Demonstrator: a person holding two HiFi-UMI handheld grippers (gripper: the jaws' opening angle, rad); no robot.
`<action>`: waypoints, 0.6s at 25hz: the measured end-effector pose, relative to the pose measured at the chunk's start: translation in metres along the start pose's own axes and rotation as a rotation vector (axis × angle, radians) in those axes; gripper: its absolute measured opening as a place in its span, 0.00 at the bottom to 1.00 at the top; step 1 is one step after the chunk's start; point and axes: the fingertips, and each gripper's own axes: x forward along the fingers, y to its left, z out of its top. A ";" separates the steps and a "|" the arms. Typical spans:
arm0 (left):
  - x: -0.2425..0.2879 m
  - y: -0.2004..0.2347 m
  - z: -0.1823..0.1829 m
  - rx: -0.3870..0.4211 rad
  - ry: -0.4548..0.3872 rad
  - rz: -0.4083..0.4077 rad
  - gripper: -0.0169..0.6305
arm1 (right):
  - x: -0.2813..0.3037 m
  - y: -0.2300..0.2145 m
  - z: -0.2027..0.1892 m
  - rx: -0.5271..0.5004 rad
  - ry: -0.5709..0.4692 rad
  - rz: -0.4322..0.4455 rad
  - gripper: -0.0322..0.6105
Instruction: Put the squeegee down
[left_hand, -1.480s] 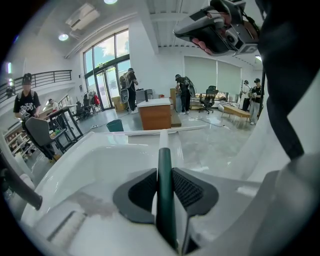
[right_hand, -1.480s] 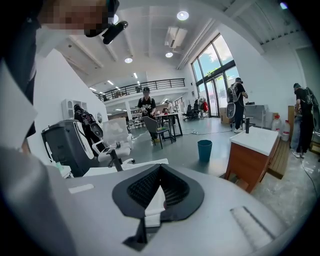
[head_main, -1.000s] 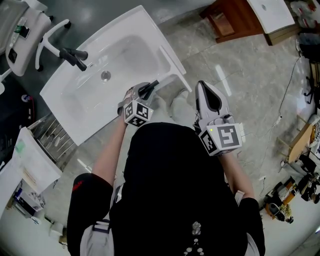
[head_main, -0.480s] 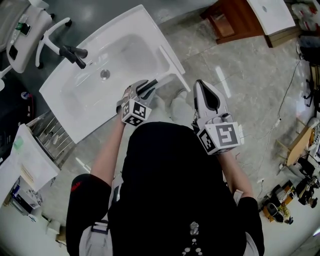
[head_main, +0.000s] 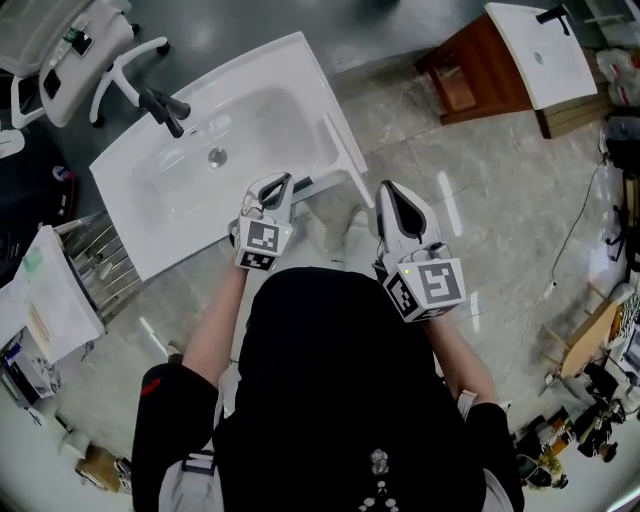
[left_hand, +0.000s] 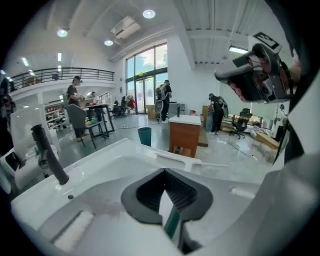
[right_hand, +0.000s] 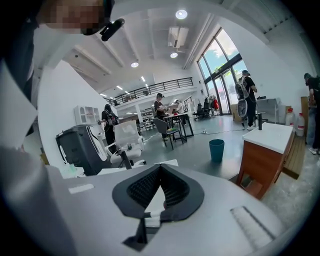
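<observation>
The squeegee (head_main: 308, 185) lies on the front rim of the white sink (head_main: 190, 215); only its dark handle shows, just right of my left gripper's tips. My left gripper (head_main: 277, 182) hovers above that rim, apart from the handle, its jaws closing together with nothing between them. From the left gripper view, the shut left gripper (left_hand: 164, 173) looks over the basin (left_hand: 100, 175), and the squeegee is not seen there. My right gripper (head_main: 389, 190) hangs over the floor to the right of the sink, shut and empty; the right gripper (right_hand: 160, 168) points across the room.
A black faucet (head_main: 165, 108) and a drain (head_main: 216, 156) sit in the sink. A white office chair (head_main: 70, 40) stands behind it, a wire rack (head_main: 95, 265) to its left. A wooden cabinet (head_main: 500, 60) stands at the back right. Cables (head_main: 580, 200) cross the floor.
My left gripper let go of the dark squeegee handle, rose and drew back from the sink rim, and its jaws came together. The right gripper stayed put.
</observation>
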 end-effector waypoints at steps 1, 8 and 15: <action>-0.004 0.001 0.003 -0.024 -0.006 0.029 0.03 | -0.001 -0.001 -0.001 0.000 0.002 0.015 0.05; -0.035 -0.021 0.034 -0.104 -0.059 0.160 0.03 | -0.008 -0.002 0.002 -0.023 0.007 0.136 0.05; -0.082 -0.048 0.085 -0.175 -0.183 0.290 0.03 | -0.022 0.016 0.019 -0.072 -0.017 0.301 0.05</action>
